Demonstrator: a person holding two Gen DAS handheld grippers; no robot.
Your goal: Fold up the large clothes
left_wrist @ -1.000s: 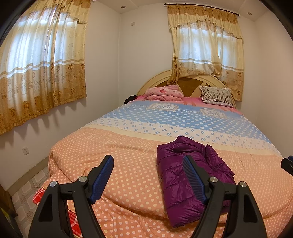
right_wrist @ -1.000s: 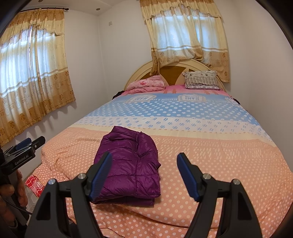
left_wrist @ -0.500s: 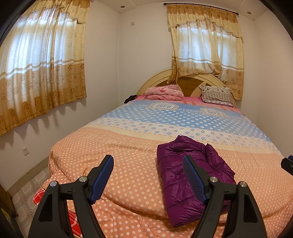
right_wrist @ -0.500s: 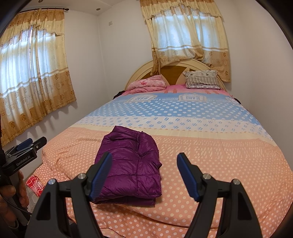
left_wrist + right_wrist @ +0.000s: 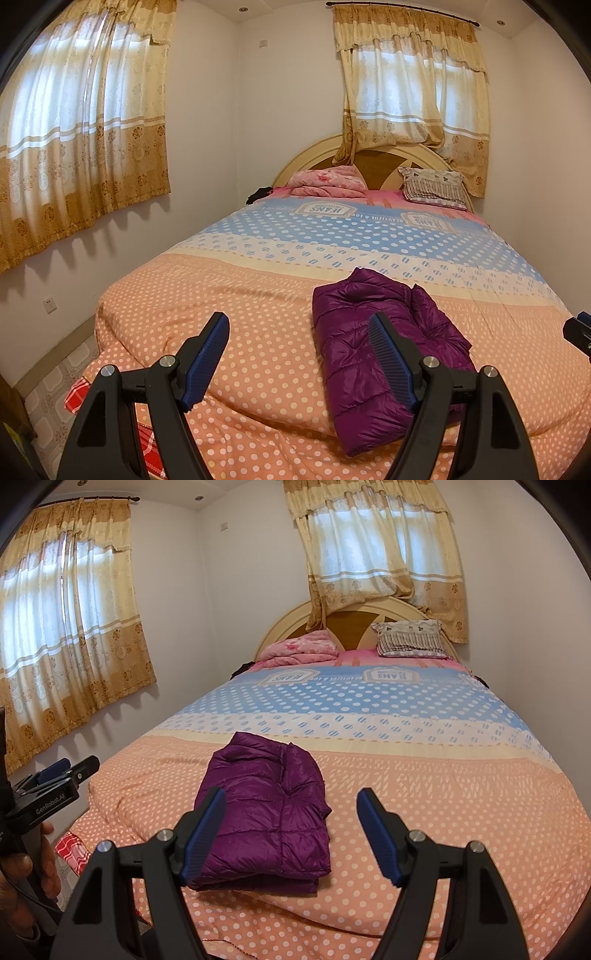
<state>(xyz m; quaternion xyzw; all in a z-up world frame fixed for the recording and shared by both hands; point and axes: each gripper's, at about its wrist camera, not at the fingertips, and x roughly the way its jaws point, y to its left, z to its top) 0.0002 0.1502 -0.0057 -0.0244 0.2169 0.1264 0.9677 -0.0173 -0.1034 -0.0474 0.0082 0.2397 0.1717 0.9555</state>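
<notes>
Almost nothing has changed over the last second: the left gripper point(image 5: 297, 356) hovers as before at the near edge of the bed point(image 5: 236, 332), fingers released and empty. The purple jacket point(image 5: 266, 812) lies folded, compact and unmoved on the orange spotted quilt near the foot. The right gripper point(image 5: 290, 834) hangs equally still, fingers spread, grasping nothing. The fold looks finished.
</notes>
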